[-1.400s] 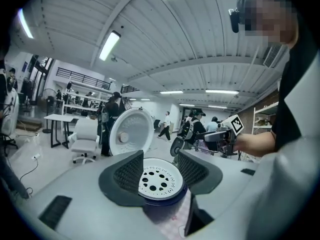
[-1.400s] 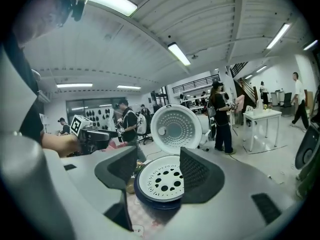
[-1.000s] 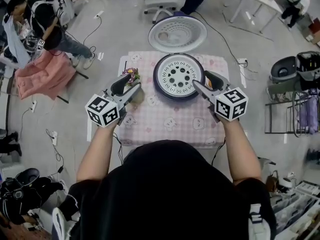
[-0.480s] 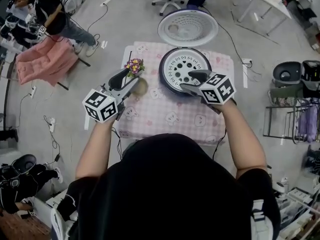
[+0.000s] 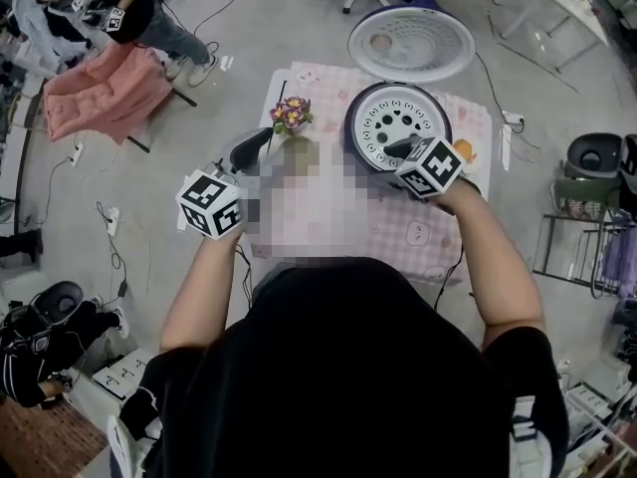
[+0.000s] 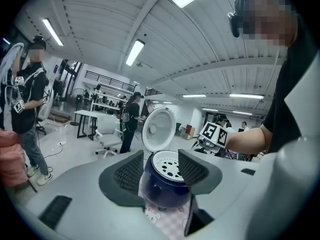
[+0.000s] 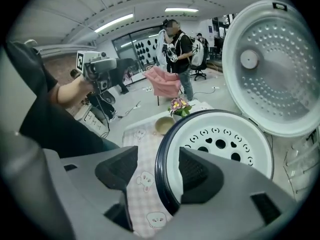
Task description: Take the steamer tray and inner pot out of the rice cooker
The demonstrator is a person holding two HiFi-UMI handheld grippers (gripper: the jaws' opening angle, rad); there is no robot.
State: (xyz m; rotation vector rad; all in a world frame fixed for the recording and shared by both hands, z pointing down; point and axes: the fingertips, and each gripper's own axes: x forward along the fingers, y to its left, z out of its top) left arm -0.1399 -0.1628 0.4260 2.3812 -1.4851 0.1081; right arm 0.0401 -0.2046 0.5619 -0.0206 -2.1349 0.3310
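The dark blue rice cooker (image 5: 360,142) stands on the pink checked table with its lid (image 5: 410,43) swung up behind it. The white steamer tray (image 5: 396,118), pierced with holes, sits in its mouth; the inner pot is hidden beneath. My right gripper (image 5: 398,148) is open at the cooker's near rim. In the right gripper view one jaw lies outside the rim (image 7: 162,174) and the other over the steamer tray (image 7: 225,141). My left gripper (image 5: 249,150) is open and empty, held left of the cooker (image 6: 162,184), apart from it.
A small pot of purple flowers (image 5: 292,118) stands on the table left of the cooker. A person in black and a pink draped chair (image 5: 95,93) are at the far left. An office chair, racks (image 5: 597,237) and floor cables surround the table.
My right gripper has moved from the cooker's right side to its near rim, jaws now straddling the rim. The left gripper stayed roughly in place. The head view shifted.
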